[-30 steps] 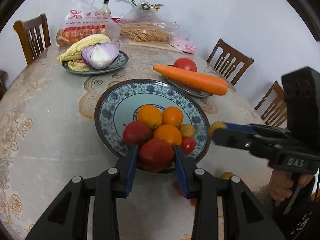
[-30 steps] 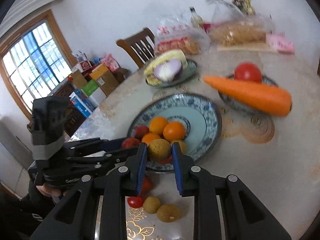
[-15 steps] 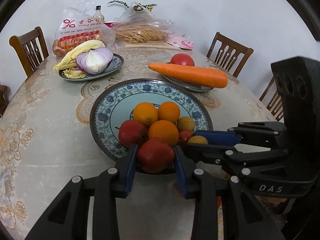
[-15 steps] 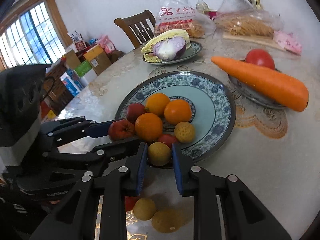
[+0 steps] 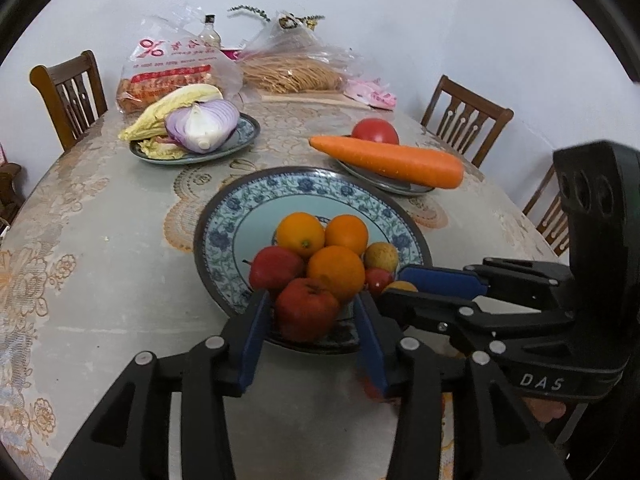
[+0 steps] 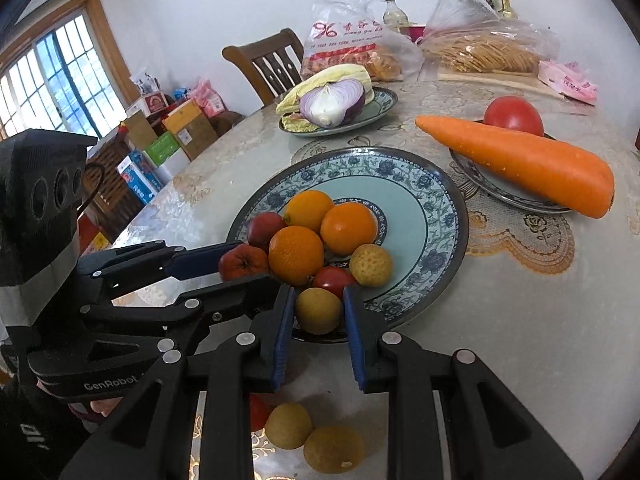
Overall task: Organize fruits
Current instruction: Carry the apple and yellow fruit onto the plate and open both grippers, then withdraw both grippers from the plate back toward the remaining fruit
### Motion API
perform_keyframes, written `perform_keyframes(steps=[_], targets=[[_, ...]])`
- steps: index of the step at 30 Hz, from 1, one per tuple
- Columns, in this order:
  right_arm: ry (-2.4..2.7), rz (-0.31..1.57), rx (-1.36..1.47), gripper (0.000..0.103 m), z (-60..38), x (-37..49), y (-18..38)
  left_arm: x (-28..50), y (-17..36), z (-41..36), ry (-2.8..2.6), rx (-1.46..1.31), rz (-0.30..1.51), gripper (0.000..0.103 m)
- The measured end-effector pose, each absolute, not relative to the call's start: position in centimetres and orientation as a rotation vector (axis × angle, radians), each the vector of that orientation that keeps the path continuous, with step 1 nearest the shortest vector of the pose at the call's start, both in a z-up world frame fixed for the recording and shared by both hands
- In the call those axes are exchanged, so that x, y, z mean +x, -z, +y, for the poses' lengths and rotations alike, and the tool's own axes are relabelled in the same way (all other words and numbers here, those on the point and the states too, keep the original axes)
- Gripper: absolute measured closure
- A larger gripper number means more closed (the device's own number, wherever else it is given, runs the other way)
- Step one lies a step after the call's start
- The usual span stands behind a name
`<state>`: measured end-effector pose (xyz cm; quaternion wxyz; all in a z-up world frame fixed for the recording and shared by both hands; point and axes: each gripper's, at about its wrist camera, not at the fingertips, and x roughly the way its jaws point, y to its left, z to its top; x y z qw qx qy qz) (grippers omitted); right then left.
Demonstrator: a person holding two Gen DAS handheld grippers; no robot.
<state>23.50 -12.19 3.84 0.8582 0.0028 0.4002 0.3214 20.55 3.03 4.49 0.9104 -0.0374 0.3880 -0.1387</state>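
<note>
Apple drop just done. Left tool gripped the apple half a second ago; now its blue pads stand apart from both sides with a visible gap, so it is wide and holds nothing. The apple sits on its own on the near rim of the plate, touching the front orange and the second red apple. Judged: left-hand placement is complete and that tool can back out.

Right tool has come down from above the pile to the plate's near edge over the last second. It is narrow, with pads that look to touch both sides of the yellow fruit. That fruit is low on the rim, just in front of the small red fruit. Whether it rests on the plate cannot be told. Judged: about to release.

Three pieces remain loose on the surface under the right tool: two yellow fruits and a red one, partly hidden. So the task is well along but not finished.

Orientation: the apple sits roughly upright, its stem dimple up and tipped slightly toward the camera. It is near round, with no real long axis. The yellow fruit is round too, and its direction cannot be told. The left tool points at the far side of the surface. The right tool comes in from the right at an angle, and their tips are close together at the rim.
</note>
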Motion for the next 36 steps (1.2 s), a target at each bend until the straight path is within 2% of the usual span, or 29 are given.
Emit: perform_keyframes(steps=[2,6,10,22,25,36], targets=[[-0.667,0.826,0.007,0.067,-12.4,23.4,-4.0,20.3,-4.9,3.3,0.283,-0.085,0.774,0.054],[-0.675,0.81,0.059,0.046,-13.3,23.5,-4.5,19.8,-5.8,3.9,0.29,-0.118,0.712,0.047],[-0.706,0.783,0.114,0.038,-13.9,23.4,-5.2,19.4,-6.7,4.6,0.295,-0.156,0.661,0.041],[-0.69,0.773,0.141,0.036,-14.7,23.5,-6.0,19.9,-6.4,4.6,0.313,-0.155,0.688,0.04],[-0.634,0.82,0.149,0.036,-15.4,23.6,-6.1,19.8,-6.6,4.6,0.275,-0.14,0.708,0.04],[-0.603,0.771,0.132,0.036,-18.1,19.4,-8.2,14.6,-9.0,4.3,0.26,-0.105,0.671,0.04]])
